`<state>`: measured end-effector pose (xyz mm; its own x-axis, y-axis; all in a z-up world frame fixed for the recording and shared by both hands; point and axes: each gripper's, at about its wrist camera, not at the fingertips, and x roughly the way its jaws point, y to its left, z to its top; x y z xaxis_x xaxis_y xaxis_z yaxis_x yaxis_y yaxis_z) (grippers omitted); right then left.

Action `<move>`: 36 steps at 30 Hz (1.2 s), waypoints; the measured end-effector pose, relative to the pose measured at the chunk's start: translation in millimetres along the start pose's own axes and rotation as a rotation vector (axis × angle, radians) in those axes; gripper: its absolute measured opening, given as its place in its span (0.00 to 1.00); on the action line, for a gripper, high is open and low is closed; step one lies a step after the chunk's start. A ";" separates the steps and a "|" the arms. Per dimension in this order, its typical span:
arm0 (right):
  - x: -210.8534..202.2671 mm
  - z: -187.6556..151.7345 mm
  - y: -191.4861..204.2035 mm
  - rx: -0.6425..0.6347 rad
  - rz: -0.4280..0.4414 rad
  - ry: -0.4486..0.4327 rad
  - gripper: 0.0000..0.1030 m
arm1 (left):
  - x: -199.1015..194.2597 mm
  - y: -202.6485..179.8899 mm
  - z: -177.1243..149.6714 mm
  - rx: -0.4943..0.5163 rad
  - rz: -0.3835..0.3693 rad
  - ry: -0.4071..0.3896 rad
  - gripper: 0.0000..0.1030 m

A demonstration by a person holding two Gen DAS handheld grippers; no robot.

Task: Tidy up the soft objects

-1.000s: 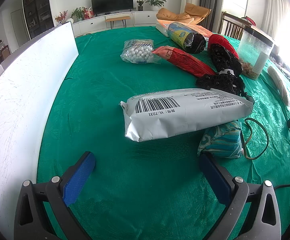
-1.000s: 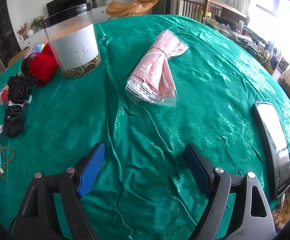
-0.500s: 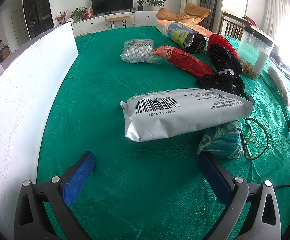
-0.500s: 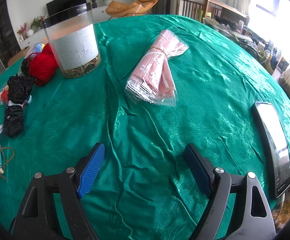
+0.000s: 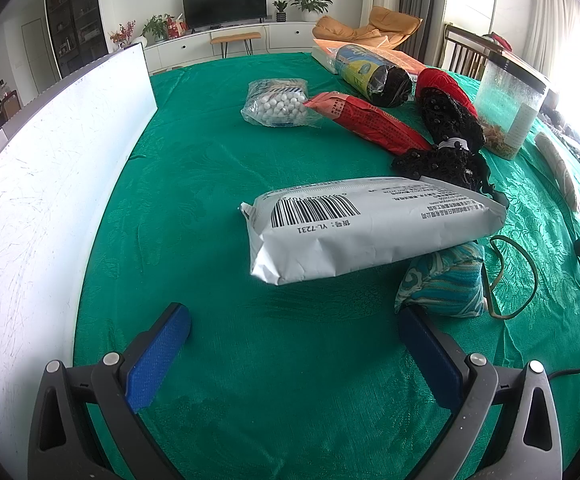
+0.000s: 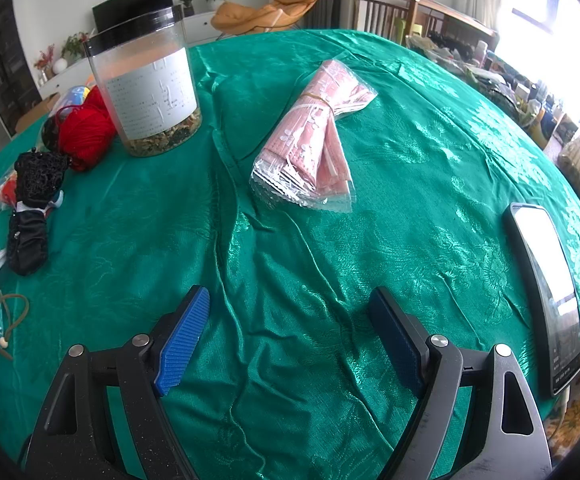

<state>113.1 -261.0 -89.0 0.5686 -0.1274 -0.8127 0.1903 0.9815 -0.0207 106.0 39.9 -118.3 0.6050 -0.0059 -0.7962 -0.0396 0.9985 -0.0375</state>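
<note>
My left gripper (image 5: 294,318) stands open over bare green cloth, nothing between its blue pads. Just beyond it lies a grey mailer bag (image 5: 370,228), its right end resting on a teal patterned pouch (image 5: 446,284). Farther back are a bag of white balls (image 5: 276,104), a red packet (image 5: 370,122), black lace fabric (image 5: 446,136) and red yarn (image 5: 444,84). My right gripper (image 6: 288,300) is open too, above wrinkled cloth. A bundle of pink packets in clear wrap (image 6: 314,148) lies ahead of it. The red yarn (image 6: 84,132) and black lace fabric (image 6: 34,196) show at the left.
A white board (image 5: 50,184) stands along the table's left side. A clear jar with a black lid (image 6: 146,88) holds dried bits near the yarn. A phone (image 6: 546,288) lies at the right edge. A rolled yellow-blue package (image 5: 374,74) sits at the back.
</note>
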 end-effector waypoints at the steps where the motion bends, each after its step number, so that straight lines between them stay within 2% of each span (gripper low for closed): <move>1: 0.0 0.0 0.0 0.000 0.000 0.000 0.82 | 0.0 0.1 0.0 0.000 0.000 0.000 1.00; 6: -0.2 0.0 0.0 0.000 0.000 0.000 0.82 | -2.1 0.3 -1.9 0.010 0.004 0.005 1.00; 9: -0.3 0.1 -0.1 0.000 0.000 0.000 0.82 | -13.4 1.9 -13.6 0.028 0.016 0.049 1.00; 11: -0.3 0.2 -0.1 0.000 0.000 0.000 0.82 | -27.6 0.4 -25.7 0.055 -0.018 0.090 1.00; 14: -0.4 0.3 -0.1 0.000 0.000 0.000 0.82 | -63.1 -9.0 -31.5 0.108 -0.087 0.071 1.00; 16: -0.4 0.4 -0.1 0.000 0.000 0.000 0.82 | -88.3 -19.9 -16.0 0.134 -0.154 0.019 1.00; 19: -0.5 0.4 -0.2 0.000 0.001 0.000 0.82 | -110.7 -39.7 28.1 0.128 -0.226 -0.072 1.00; 21: -0.5 0.5 -0.3 0.000 0.001 0.000 0.82 | -99.5 -57.8 59.7 0.135 -0.250 -0.089 1.00; 23: -0.6 0.6 -0.3 0.000 0.001 0.000 0.82 | -67.7 -78.6 85.9 0.151 -0.213 -0.059 1.00; 25: -0.6 0.6 -0.4 0.000 0.001 0.000 0.82 | -24.3 -95.9 105.2 0.168 -0.166 0.000 0.89; 26: -0.6 0.7 -0.5 0.000 0.001 0.000 0.82 | -8.4 -100.7 110.4 0.175 -0.142 0.026 0.76; 27: -0.6 0.8 -0.4 0.000 0.002 0.000 0.82 | 7.2 -104.4 114.9 0.179 -0.124 0.057 0.71; 30: -3.6 -1.1 0.4 0.005 0.030 -0.013 0.81 | 40.1 -107.4 120.4 0.145 -0.125 0.102 0.68; 32: -13.8 -1.4 -1.0 0.017 0.083 -0.061 0.81 | 47.5 -109.0 121.8 0.129 -0.154 0.096 0.64; 34: -29.4 -1.0 -5.3 0.041 0.178 -0.126 0.81 | 51.0 -113.3 123.2 0.143 -0.192 0.081 0.52; 35: -35.6 0.9 -9.7 0.058 0.235 -0.156 0.81 | 51.3 -116.5 124.3 0.156 -0.204 0.077 0.39; 36: -38.9 5.9 -15.3 0.078 0.264 -0.176 0.81 | 53.3 -117.7 125.9 0.164 -0.211 0.079 0.37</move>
<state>92.8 -271.9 -53.7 0.7347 0.1010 -0.6708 0.0748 0.9708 0.2280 243.0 -71.1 -80.3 0.5218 -0.2125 -0.8262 0.2138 0.9701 -0.1144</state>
